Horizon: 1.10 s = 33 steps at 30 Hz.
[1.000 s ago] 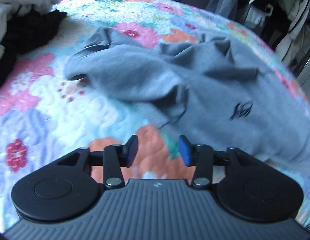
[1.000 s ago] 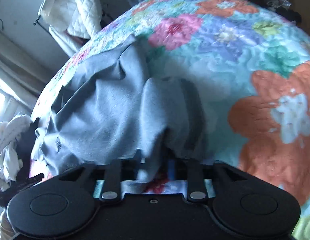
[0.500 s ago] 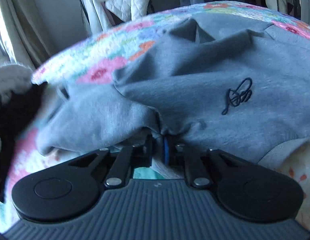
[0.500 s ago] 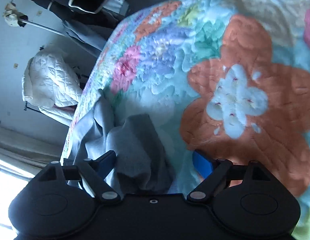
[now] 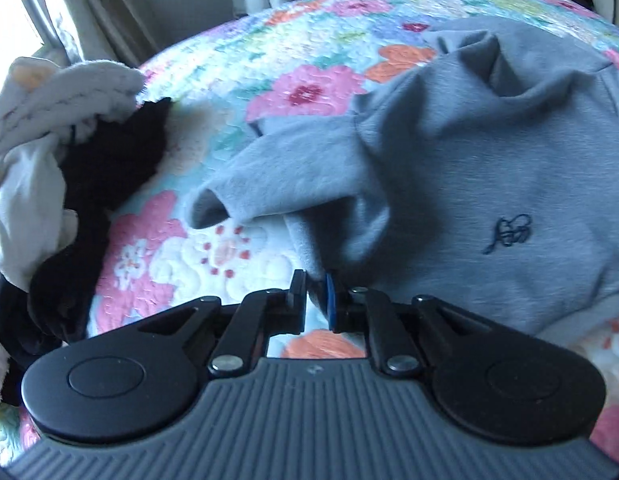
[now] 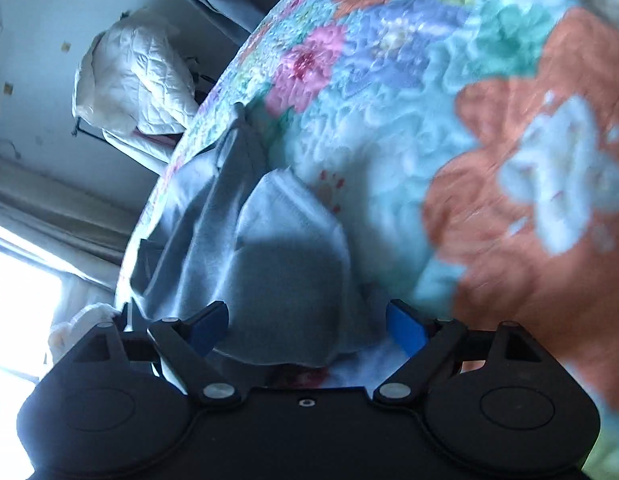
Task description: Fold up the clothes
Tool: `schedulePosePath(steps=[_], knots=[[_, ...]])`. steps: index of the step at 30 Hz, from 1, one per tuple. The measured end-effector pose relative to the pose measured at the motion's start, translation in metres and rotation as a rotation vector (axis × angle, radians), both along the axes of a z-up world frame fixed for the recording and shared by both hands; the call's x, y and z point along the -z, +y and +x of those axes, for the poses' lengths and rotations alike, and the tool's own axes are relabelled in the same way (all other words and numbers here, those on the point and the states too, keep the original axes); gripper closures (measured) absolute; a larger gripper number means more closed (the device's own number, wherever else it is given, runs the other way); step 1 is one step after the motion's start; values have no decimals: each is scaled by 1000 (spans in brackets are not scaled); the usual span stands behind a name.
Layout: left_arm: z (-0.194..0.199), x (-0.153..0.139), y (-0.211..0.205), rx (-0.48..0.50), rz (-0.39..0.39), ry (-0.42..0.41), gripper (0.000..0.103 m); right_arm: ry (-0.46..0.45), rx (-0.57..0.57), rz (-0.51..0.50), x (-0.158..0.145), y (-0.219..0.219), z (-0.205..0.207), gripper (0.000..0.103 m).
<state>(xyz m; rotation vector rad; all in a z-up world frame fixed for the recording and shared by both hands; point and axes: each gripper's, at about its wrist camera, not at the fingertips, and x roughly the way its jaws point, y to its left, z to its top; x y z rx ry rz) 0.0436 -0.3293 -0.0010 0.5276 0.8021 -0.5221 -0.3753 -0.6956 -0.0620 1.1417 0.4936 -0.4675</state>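
Note:
A grey sweatshirt with a small dark embroidered logo lies rumpled on a floral quilt. My left gripper is shut on a fold of the sweatshirt's near edge, beside its loose sleeve. In the right wrist view my right gripper is open wide, its blue pads either side of a grey part of the sweatshirt that lies on the quilt; the pads are not closed on it.
A heap of white and black clothes lies at the quilt's left side. A curtain and window are behind it. A white quilted jacket hangs on a rack beyond the bed.
My left gripper closed on the sweatshirt's edge and has pulled back with it. My right gripper let go of the grey cloth and now stands wide open.

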Motion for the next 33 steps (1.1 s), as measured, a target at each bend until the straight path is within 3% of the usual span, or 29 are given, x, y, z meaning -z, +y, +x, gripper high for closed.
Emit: schedulePosePath(steps=[3, 4, 6, 8, 9, 10, 11, 12, 13, 14, 15, 16, 17, 20, 22, 23, 25, 27, 30, 32, 33], knots=[[8, 2, -3, -31, -45, 58, 71, 40, -54, -46, 5, -7, 7, 14], [11, 4, -5, -44, -61, 70, 68, 59, -69, -82, 9, -6, 15, 13], [17, 13, -9, -72, -93, 99, 49, 82, -73, -171, 14, 1, 30, 11], [19, 25, -15, -92, -103, 130, 42, 95, -112, -272, 11, 12, 49, 13], [20, 32, -19, -101, -93, 130, 37, 107, -151, -315, 10, 18, 60, 19], [20, 39, -24, -104, -80, 126, 36, 115, -191, -351, 9, 23, 71, 51], [21, 46, -28, -102, -69, 120, 33, 91, -240, -307, 12, 23, 79, 84], [21, 50, -33, -94, -58, 110, 31, 70, -288, -268, 14, 23, 86, 91], [20, 52, -37, -77, -42, 94, 31, 85, -322, -301, 8, 23, 90, 91], [18, 51, -40, -57, -30, 72, 32, 100, -356, -337, 0, 23, 94, 92], [14, 47, -40, -42, -28, 49, 44, 115, -381, -405, -15, 23, 91, 92], [10, 44, -38, -39, -20, 40, 58, 107, -382, -439, -34, 18, 82, 93], [5, 41, -36, -36, -13, 32, 84, 100, -381, -473, -52, 14, 72, 96], [-4, 26, -21, -21, -36, 119, 93, 138, -338, -605, -111, 7, 34, 100], [-9, 15, -11, -12, -67, 193, 93, 302, -299, -738, -129, 17, 25, 100], [-10, 11, -9, -11, -81, 223, 93, 366, -312, -740, -123, 19, 28, 100], [-7, 4, -5, -22, -85, 260, 88, 399, -336, -569, -89, 10, 31, 100], [-3, -7, 1, -33, -107, 287, 71, 427, -373, -459, -61, 8, 35, 97], [1, -36, 18, -43, -215, 295, 61, 417, -315, -496, -71, 13, 25, 81], [4, -56, 25, -55, -280, 284, 60, 411, -253, -528, -87, 10, 18, 54], [6, -66, 24, -53, -302, 261, 58, 424, -247, -559, -93, 11, 20, 53]])
